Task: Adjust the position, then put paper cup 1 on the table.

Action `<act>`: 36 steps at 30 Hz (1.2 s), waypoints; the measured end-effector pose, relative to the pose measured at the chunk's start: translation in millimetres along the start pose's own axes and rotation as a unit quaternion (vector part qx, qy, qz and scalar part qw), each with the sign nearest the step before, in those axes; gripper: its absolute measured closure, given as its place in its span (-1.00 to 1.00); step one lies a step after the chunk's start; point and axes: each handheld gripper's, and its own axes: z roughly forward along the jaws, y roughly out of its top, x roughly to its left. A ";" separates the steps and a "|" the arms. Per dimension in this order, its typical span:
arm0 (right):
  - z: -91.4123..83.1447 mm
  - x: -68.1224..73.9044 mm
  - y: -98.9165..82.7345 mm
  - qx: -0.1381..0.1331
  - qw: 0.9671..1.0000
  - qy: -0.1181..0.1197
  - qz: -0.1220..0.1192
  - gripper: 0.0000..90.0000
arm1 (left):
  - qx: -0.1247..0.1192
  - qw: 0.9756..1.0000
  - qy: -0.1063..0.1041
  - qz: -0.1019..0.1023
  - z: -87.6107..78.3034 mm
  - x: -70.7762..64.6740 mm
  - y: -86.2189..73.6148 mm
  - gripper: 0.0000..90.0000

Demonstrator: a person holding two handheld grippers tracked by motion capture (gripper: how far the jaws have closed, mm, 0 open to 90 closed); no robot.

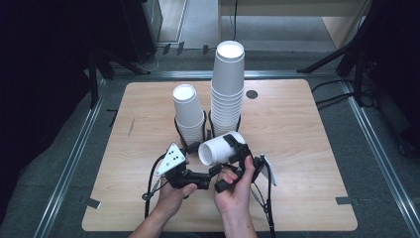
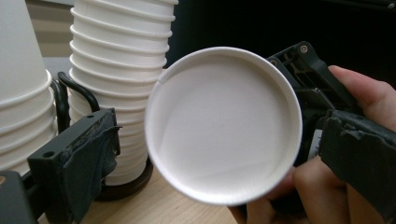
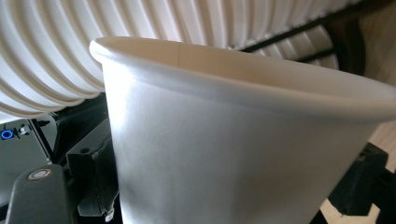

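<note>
Right jaws were clamped on the cup, their pads squeezing its wall near the base, while the left gripper's jaws stood wide, apart from the cup on either side of its rim. That cup hung on its side above the table, just in front of the short stack and the tall stack. Its long axis lay roughly level, mouth toward the left gripper, base toward the right gripper. With thin paper pinched so hard, the wall could buckle or the cup twist loose; swung carelessly, it could knock a stack.
</note>
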 end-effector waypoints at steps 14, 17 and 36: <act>-6.2 5.2 9.4 -0.019 0.999 0.014 -0.038 -0.65 | -0.012 0.999 0.019 -0.023 -6.7 7.1 4.1 -1.00; -8.0 6.8 11.6 -0.024 0.998 0.017 -0.049 -0.66 | -0.012 0.999 0.024 -0.024 -8.6 8.0 4.8 -1.00; -16.0 16.4 17.1 -0.049 0.991 0.019 -0.120 -0.66 | -0.011 0.999 0.048 -0.020 -25.1 20.9 6.5 -1.00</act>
